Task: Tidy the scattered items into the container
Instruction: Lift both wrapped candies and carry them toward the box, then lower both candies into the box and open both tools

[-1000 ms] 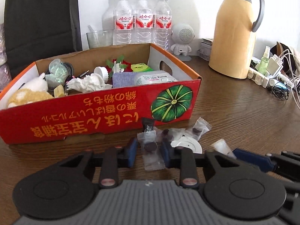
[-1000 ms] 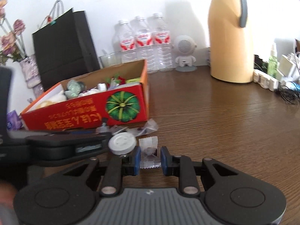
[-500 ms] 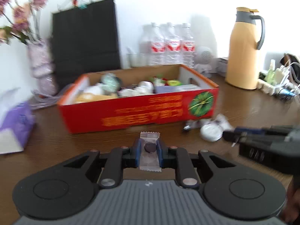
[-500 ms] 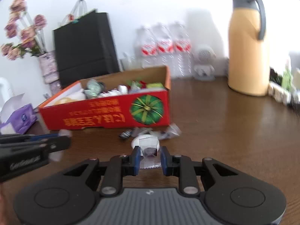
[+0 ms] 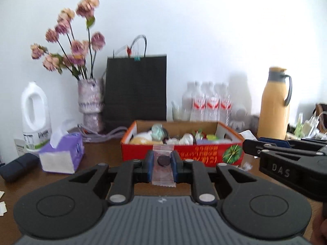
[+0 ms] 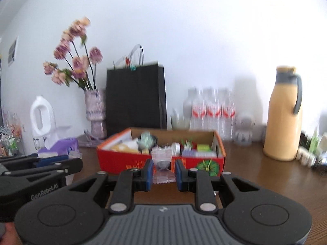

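Left gripper is held closed on a clear sweet wrapper w/ a dark round sweet inside; the wrapper is pinched flat btwn the blue pads, its crimped ends sticking out above & below them. It is held in the air in front of the red cardboard box, not inside it.

Right gripper is likewise closed on a second wrapped sweet, clear packet, greyish round piece inside, crimped edge seen above the pads. This packet too is held up in front of the box, near its long red side.

The box is seen standing on a brown wooden table; it is already loaded w/ assorted small stuff, details blurred. A green pumpkin print is shown on the red side, right end.

In the left view the right gripper is seen at the right edge; in the right view the left gripper is seen at the left edge. The two are side by side, apart.

Behind the box: black paper bag, vase of pink flowers, white jug, purple tissue pack, water bottles, yellow thermos. A few small items are left on the table by the box's right corner; too blurred to id.
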